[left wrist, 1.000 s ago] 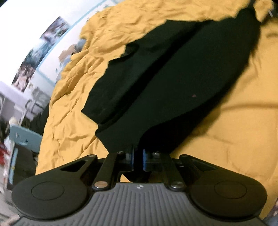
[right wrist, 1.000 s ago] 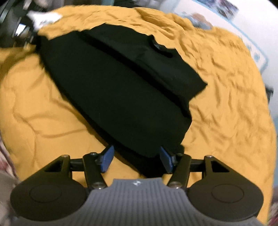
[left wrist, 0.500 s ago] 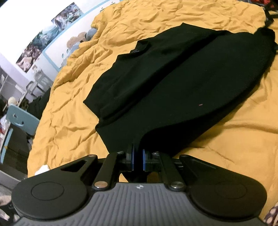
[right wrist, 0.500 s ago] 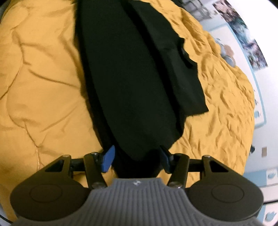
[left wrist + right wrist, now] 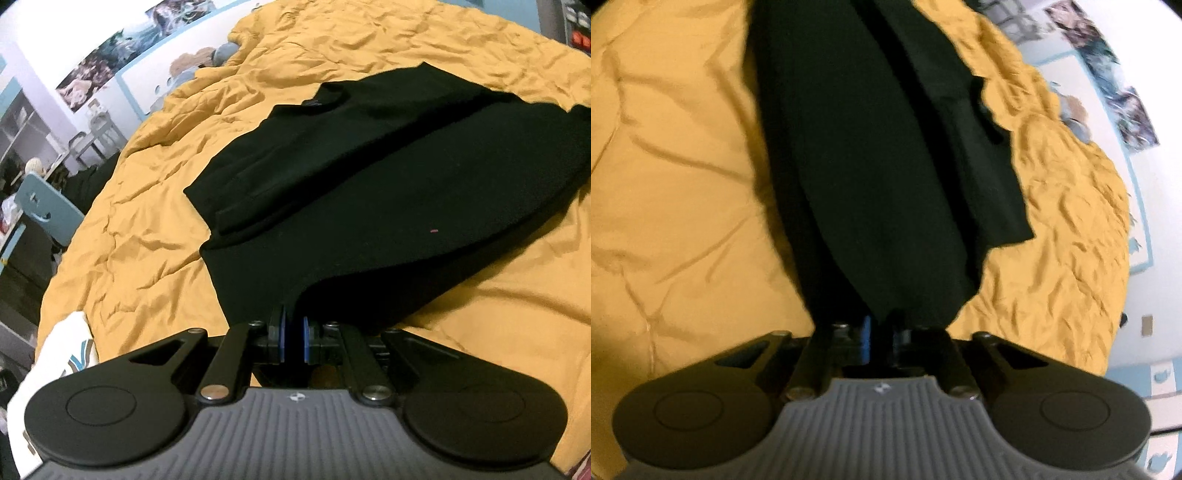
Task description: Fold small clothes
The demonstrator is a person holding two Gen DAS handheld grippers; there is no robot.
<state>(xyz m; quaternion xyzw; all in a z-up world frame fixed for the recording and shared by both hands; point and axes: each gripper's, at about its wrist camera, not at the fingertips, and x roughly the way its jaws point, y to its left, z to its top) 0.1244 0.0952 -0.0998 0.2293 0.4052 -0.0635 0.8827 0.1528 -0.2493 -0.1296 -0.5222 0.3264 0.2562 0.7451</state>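
Black garment (image 5: 369,192) lies spread on the yellow bedspread (image 5: 155,236), with one long side already turned in over the body, so that a lengthwise step runs along it.

Left wrist view: the left gripper (image 5: 293,341) is clenched on the near edge of the garment; cloth rises straight from between the blue pads (image 5: 282,339). A white cloth (image 5: 62,365) lies at the bed's left margin, well apart from the work. Judgement: the step in hand is the second lengthwise fold. Hold this corner level with the other hand's corner, so that the lifted edge stays straight and taut.

Right wrist view: the right gripper (image 5: 881,334) is drawn nearly closed, and the black garment (image 5: 871,177) runs down into it. The frame is blurred, but it appears to grasp the opposite near corner. The bedspread (image 5: 672,184) is bare on the left side. Judgement: carry both corners across together, low over the cloth, and lay the edge parallel to the existing fold line. Release only once the cloth rests flat, since slack fabric may bunch at the middle.
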